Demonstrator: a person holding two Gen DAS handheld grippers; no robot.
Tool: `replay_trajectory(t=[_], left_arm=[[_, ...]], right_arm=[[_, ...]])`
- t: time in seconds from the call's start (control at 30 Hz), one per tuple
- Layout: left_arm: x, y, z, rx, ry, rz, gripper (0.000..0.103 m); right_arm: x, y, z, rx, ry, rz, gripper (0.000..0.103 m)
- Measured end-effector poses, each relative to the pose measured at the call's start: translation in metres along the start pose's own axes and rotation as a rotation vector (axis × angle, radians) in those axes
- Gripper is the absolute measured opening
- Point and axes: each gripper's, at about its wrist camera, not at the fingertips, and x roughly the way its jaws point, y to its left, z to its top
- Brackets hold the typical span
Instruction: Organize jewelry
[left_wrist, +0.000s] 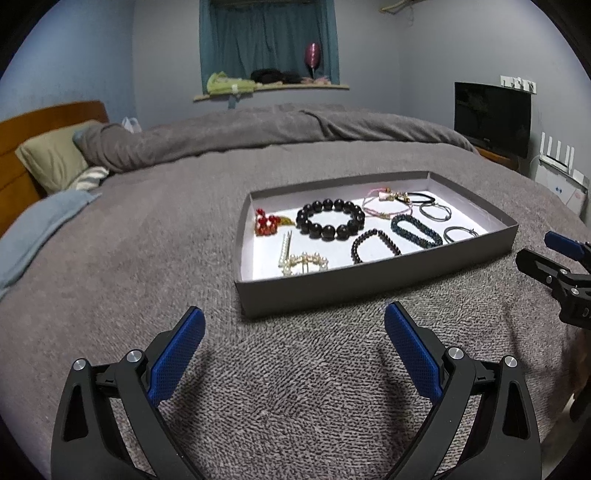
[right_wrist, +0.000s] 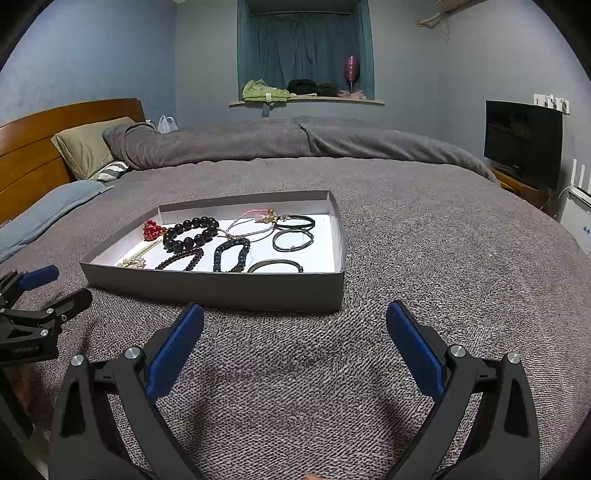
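Shallow grey tray (left_wrist: 369, 284) set flat on grey bedspread (left_wrist: 295, 369), white floor up, low walls all round: a placement likely chosen to keep loose pieces from sinking into the soft cover. All jewelry visible lies inside tray; none seen on bedspread beside it.

Left gripper (left_wrist: 295, 328) poised just short of tray's near wall, blue-padded fingers (left_wrist: 177, 354) spread wide, nothing between them. Right gripper (right_wrist: 295, 328) likewise just short of tray's near wall, toward the tray's right corner, fingers (right_wrist: 413, 350) spread wide and empty. Both apparently held back from tray, ready for a reach over the wall.

Contents, located relative to tray:
- Large black bead bracelet (left_wrist: 330, 219), centre, round and open.
- Red bead cluster (left_wrist: 266, 223), left part, touching or nearly touching a yellow piece; exact form unclear.
- Pearl clips (left_wrist: 301, 258), near-left corner, crossing each other.
- Small dark bead bracelet (left_wrist: 375, 245), against near wall.
- Blue-green beaded bracelet (left_wrist: 415, 230), right of centre.
- Pink cord bracelet (left_wrist: 384, 205), toward far wall.
- Thin dark bands (left_wrist: 436, 210), far-right part, with one grey ring (left_wrist: 460, 233) nearer.

Pieces lying apart with little overlap; arrangement judged well advanced. Snagging of thin cords on pads is a plausible hazard.
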Motion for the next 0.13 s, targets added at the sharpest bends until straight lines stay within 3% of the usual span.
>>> replay_trajectory(t=[0.13], left_arm=[[0.0019,0.0099,0.0017,-0.036,0.017,0.014,0.097]], right_arm=[[-0.0035,-0.0054,0.0040,0.008,-0.029,-0.014,0.098]])
